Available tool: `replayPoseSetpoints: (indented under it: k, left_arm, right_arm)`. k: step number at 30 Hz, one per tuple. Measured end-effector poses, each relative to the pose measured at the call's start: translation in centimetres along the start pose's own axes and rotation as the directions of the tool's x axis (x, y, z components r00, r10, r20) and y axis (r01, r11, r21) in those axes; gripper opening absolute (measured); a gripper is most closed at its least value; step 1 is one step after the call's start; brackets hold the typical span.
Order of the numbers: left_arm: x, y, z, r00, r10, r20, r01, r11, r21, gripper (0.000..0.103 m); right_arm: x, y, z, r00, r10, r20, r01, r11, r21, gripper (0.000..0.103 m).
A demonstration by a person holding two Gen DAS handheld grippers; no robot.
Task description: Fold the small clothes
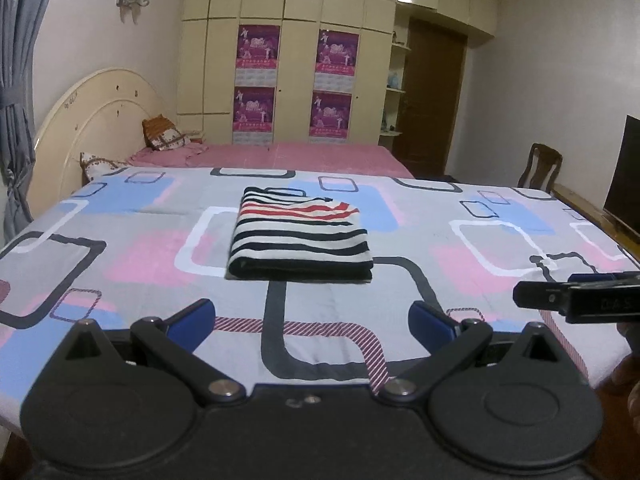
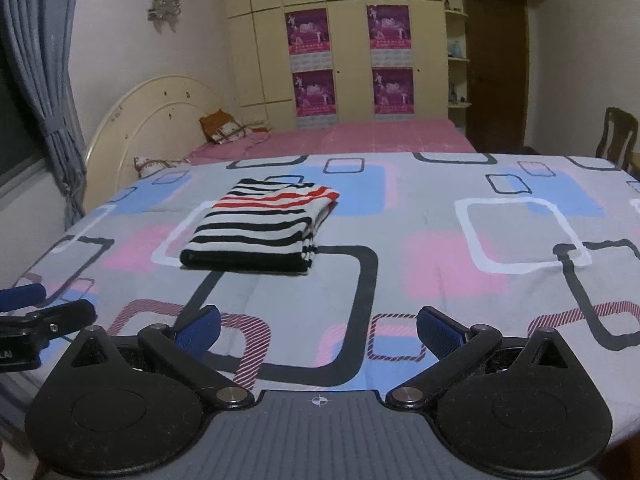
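Cloth is the whole matter here: one striped garment (image 1: pixel 301 236), folded into a neat rectangle, lies on the patterned sheet (image 1: pixel 460 240) of the nearer bed, well ahead of both tools and touching neither. It reads as soft, light knit, black and white bands with a few red ones toward the far end. My guess is that it will sag and slide open if lifted by one layer, so any hold should pinch all layers together, at the thick folded edge nearest the cameras or at its two near corners, one per tool. The sheet under it is thin as well, and could get nipped along with it.

Going left to right: the left hand-held gripper (image 1: pixel 312 320) has its blue pads spread wide with nothing between them, only bedding showing in the gap. The right hand-held gripper (image 2: pixel 318 326) is likewise fully released and empty, hanging low over the near edge of the bed; the garment (image 2: pixel 260 228) sits to the left of its line.

Count: one folded garment, no others in sight on this bed. Two hand-held grippers. Two beds, the farther one under a pink cover (image 1: pixel 280 154). Two cushions (image 1: pixel 164 134) by the rounded headboard (image 1: pixel 92 120). Four purple posters (image 1: pixel 258 48) on the wardrobe doors. One wooden chair (image 1: pixel 540 166) at the right.
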State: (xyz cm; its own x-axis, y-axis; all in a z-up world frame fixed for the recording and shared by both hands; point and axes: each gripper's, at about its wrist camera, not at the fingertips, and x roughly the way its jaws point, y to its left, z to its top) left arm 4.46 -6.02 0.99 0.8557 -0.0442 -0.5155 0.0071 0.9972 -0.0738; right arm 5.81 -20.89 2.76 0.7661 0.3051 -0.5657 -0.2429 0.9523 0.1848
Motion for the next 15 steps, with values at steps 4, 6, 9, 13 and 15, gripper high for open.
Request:
replayPoseSetpoints:
  k: [4, 6, 9, 13, 15]
  left_arm:
    - [-0.3, -0.1, 0.1, 1.0, -0.001, 0.017, 0.001, 1.0, 0.001, 0.103]
    - [-0.5, 0.0, 0.2, 1.0, 0.003, 0.027, -0.003, 1.0, -0.004, 0.103]
    - [-0.7, 0.2, 0.1, 0.999, 0.005, 0.035, -0.005, 1.0, -0.014, 0.103]
    - [-0.7, 0.3, 0.2, 0.999, 0.007, 0.04, -0.006, 1.0, -0.019, 0.103]
    - [-0.7, 0.3, 0.2, 0.999, 0.007, 0.043, -0.006, 1.0, -0.017, 0.103]
  right_arm:
    - [-0.7, 0.5, 0.2, 1.0, 0.0, 0.023, 0.001, 1.0, -0.02, 0.103]
    - [-0.8, 0.6, 0.4, 1.0, 0.004, 0.028, -0.003, 1.0, -0.018, 0.103]
    - [-0.8, 1.0, 0.5, 0.999, 0.002, 0.034, 0.0, 0.999, -0.038, 0.103]
    - [-0.7, 1.3, 0.4, 1.0, 0.008, 0.029, -0.007, 0.999, -0.047, 0.103]
    - [-0.7, 1.3, 0.4, 1.0, 0.009, 0.029, -0.007, 0.999, -0.05, 0.103]
